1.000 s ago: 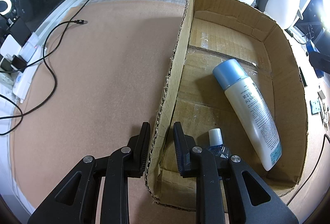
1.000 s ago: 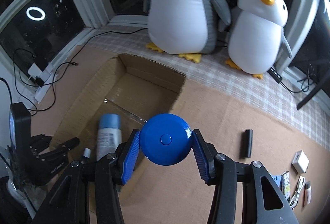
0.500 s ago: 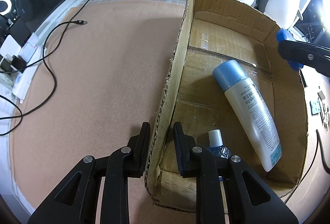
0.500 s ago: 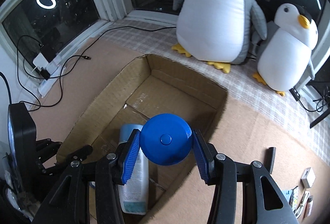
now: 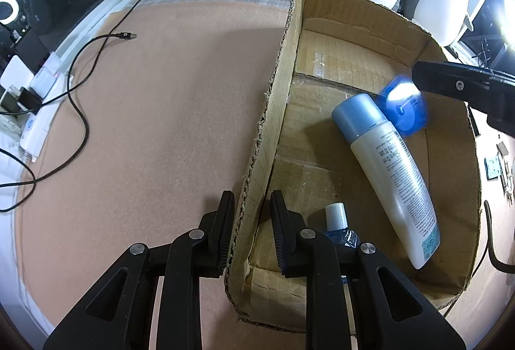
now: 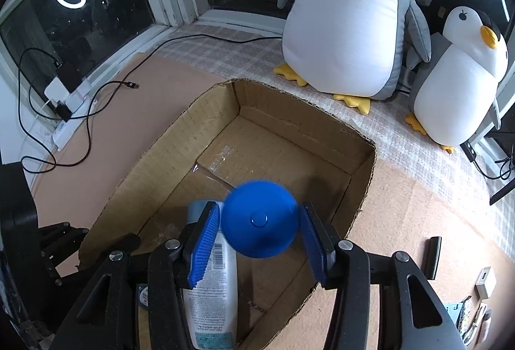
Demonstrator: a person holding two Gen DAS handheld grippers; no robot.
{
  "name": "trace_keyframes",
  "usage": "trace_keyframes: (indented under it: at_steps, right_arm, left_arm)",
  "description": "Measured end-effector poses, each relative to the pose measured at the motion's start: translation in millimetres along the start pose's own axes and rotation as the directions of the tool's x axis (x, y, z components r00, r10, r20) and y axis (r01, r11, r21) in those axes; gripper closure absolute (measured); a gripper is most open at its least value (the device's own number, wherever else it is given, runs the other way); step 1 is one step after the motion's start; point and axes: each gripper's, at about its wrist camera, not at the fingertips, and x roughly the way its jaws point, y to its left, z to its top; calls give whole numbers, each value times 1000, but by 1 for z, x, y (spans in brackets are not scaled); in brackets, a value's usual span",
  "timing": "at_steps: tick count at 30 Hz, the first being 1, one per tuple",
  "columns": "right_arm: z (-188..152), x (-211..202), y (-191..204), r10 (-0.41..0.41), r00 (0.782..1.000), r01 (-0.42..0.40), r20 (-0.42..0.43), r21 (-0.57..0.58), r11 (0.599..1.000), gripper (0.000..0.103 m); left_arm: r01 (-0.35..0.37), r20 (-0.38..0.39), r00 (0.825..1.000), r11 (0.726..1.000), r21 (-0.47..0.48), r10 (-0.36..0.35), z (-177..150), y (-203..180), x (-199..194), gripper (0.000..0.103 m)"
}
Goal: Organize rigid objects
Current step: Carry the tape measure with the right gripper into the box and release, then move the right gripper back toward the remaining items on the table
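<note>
Two blue-padded jaws of the right gripper had just spread, dropping the blue disc into the cardboard box; the left gripper pinched its nine-o'clock wall.

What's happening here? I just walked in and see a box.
A person with two handheld grippers is packing a cardboard box. The left gripper straddles its near wall. The right gripper is open above it, and the blurred blue disc between its fingers seems to be dropping in beside the lotion bottle.
</note>
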Motion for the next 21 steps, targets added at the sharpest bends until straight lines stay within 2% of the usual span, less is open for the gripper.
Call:
trace_keyframes:
  at_steps: [5,14,21]
  right_arm:
    - [1,-6,-2,-4,1000,4,21,-2,1000,46]
    - [-6,-23,-20,-9,999,8,42,19,1000,46]
    - [-19,-45,-60,-38,997,33,61,86,996,46]
  left_arm:
    - [-3,1,1000,1000,3,3,3,0,0,83]
    - [-6,3,1000,1000,4,6,0,0,1,83]
    - [-12,4,1000,1000,7,12,0,-1,1,83]
